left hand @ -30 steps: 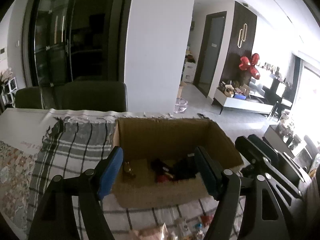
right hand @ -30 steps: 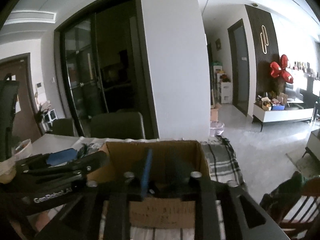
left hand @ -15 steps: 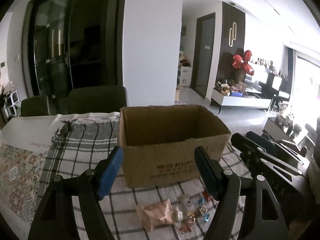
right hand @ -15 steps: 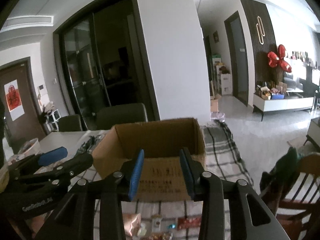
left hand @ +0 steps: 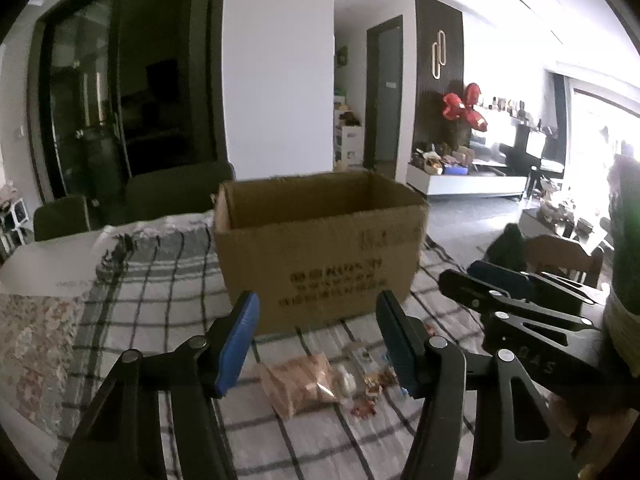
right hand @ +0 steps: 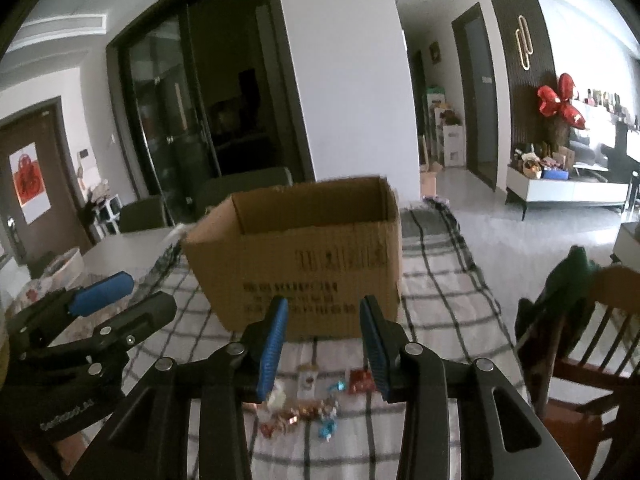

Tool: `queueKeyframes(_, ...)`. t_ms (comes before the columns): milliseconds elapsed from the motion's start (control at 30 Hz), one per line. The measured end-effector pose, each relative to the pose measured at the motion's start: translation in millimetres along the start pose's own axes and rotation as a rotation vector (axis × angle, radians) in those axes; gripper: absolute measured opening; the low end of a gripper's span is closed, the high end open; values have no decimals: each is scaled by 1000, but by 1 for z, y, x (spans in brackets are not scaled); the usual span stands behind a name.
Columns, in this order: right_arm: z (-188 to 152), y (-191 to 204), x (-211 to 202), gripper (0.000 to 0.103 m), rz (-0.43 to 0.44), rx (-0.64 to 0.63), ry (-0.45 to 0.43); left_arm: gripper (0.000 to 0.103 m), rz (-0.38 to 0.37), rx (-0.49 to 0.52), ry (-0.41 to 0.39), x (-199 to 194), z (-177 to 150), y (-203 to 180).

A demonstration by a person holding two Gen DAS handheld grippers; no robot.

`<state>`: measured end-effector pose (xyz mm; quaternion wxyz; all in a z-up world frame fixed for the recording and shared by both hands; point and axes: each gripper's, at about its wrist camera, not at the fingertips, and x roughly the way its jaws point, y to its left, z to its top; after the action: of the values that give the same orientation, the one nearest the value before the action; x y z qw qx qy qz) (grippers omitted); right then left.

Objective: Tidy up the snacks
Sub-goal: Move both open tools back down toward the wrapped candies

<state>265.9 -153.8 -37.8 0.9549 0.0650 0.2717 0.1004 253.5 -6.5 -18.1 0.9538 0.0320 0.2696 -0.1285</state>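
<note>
Room to move is what I check first: the checked tablecloth [left hand: 168, 300] runs wide and bare on my left, while its right edge drops off close to a wooden chair [right hand: 592, 320] with a dark garment over it. Straight ahead the cardboard box [left hand: 320, 248] stands upright and open-topped, its near wall facing me.

Between that wall and me lies a loose heap of snacks [right hand: 312, 404]: small wrapped sweets, a red packet [right hand: 360, 380] and a tan bag [left hand: 296, 382].

My left gripper [left hand: 318, 338] hangs above the tan bag with its jaws closing, nothing between the blue pads, which touch nothing. My right gripper [right hand: 324, 344] hovers over the sweets, jaws parted and empty. Each gripper shows at the edge of the other's view, just beside it.
</note>
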Motion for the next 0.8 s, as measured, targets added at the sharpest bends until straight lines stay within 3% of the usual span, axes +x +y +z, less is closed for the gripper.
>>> queueKeyframes(800, -58, -9, 36, 38, 39, 18, 175, 33, -104, 85, 123, 37, -59, -26)
